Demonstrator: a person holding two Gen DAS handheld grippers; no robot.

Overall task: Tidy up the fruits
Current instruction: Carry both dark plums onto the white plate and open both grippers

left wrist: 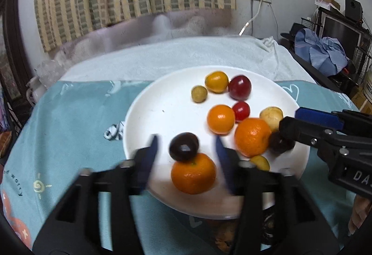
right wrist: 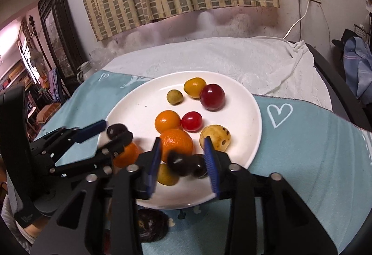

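Note:
A white plate (left wrist: 162,106) on a blue cloth holds several fruits. My left gripper (left wrist: 186,145) is open over its near edge, with a dark plum (left wrist: 183,147) and an orange mandarin (left wrist: 193,173) between the fingers, neither gripped. My right gripper (right wrist: 183,152) is open over the plate (right wrist: 239,101), a blurred dark plum (right wrist: 181,162) between its fingers; whether the pads touch it I cannot tell. A larger mandarin (right wrist: 177,142), a smaller orange (right wrist: 167,121), two red fruits (right wrist: 212,96), yellow ones and a spotted pale fruit (right wrist: 215,136) lie on the plate.
The blue cloth (left wrist: 69,120) overlies a white towel (left wrist: 186,53) on the table. A dark fruit (right wrist: 151,224) lies off the plate by the near edge. A curtain hangs behind; clutter stands to the right (left wrist: 325,55).

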